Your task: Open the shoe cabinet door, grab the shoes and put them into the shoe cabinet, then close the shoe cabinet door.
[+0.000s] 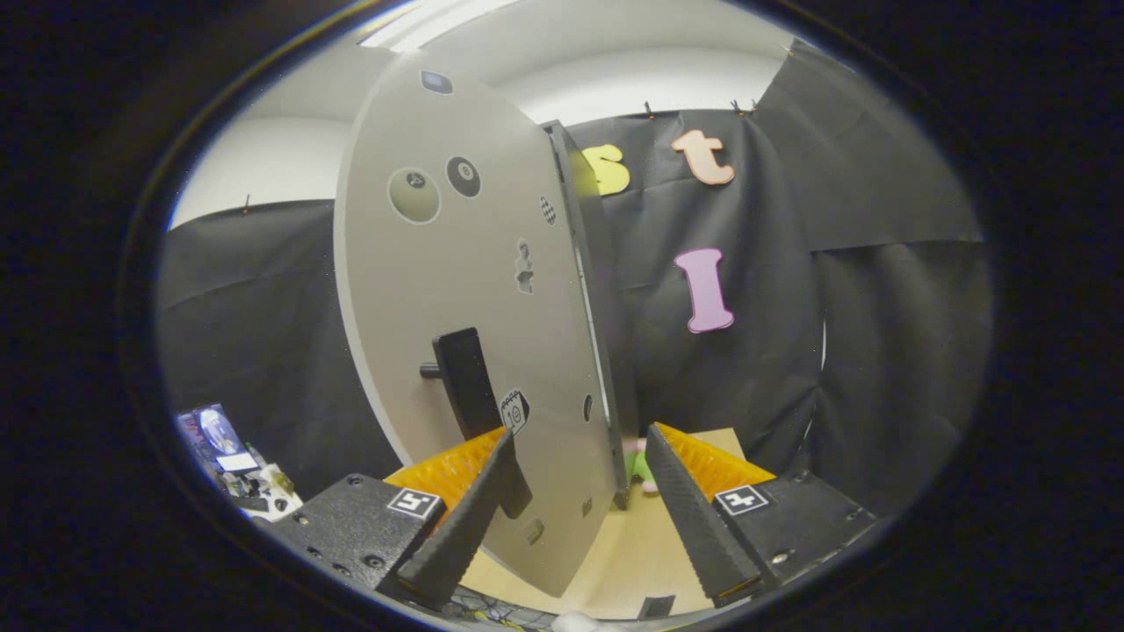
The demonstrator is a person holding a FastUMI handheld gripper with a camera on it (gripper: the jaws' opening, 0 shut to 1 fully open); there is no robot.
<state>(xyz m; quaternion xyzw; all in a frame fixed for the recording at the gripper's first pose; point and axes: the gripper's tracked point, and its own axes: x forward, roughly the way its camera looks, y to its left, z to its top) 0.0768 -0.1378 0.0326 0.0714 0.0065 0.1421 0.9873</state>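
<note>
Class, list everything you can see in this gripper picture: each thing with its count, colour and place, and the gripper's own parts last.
Shoe cabinet door: one, grey, swung open, its edge standing between the fingers.
Door handle: one, black, low on the door, just ahead of one finger.
Stickers: several, round and small, dotted over the door face.
Floor: one, light wood, beneath the door.
Small green and pink thing: one, on the floor beyond the door edge; too hidden to identify.
Clutter: a mixed pile by the booth wall.
Fingers: two, black with orange backing, apart, pressing nothing.

Shoes (639, 463) mostly behind door (457, 290)
</note>
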